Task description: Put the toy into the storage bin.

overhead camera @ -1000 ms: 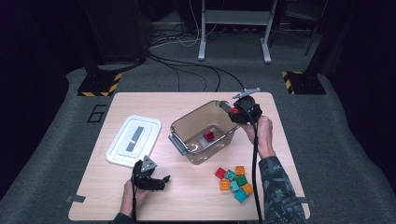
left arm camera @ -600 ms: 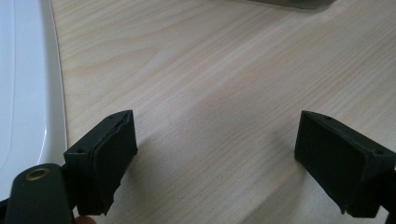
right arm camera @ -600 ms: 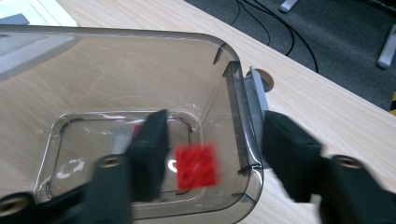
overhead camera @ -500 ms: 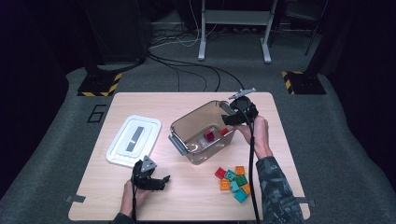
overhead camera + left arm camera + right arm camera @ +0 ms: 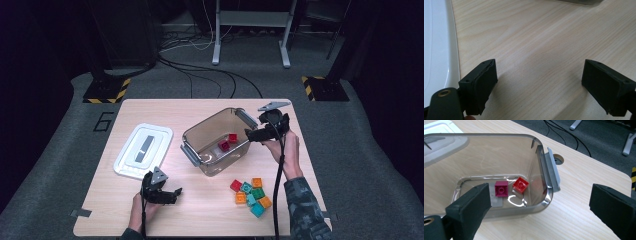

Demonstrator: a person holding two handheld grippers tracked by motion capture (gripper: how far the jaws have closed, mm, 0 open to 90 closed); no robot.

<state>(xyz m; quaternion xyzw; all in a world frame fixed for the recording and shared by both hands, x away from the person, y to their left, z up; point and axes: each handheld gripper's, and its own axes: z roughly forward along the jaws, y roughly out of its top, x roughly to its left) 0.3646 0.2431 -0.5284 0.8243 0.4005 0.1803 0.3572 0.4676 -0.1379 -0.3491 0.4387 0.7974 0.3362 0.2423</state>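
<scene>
A clear plastic bin (image 5: 200,150) stands mid-table. On its floor lie a dark red brick (image 5: 224,145) and a red brick (image 5: 233,138). My right gripper (image 5: 251,134) hovers at the bin's right end and points in over the rim. Its jaws have just been opening and stand wide with nothing between them. In the right gripper view, the dark red brick (image 5: 501,188) and the red brick (image 5: 520,185) rest beyond the right gripper (image 5: 539,212). My left gripper (image 5: 172,194) rests low near the table's front, open over bare wood, as the left gripper view shows the left gripper (image 5: 539,85).
The bin's white lid (image 5: 144,150) lies flat at the left, its edge beside my left jaw as the lid (image 5: 436,50). A cluster of several coloured bricks (image 5: 250,195) sits front right, near the person's right forearm. Cables and stand legs lie on the floor beyond the table.
My right gripper's jaws have opened, and a red brick now lies in the bin beside the dark red one. That gripper drew back slightly toward the bin's right rim. The left gripper stayed put.
</scene>
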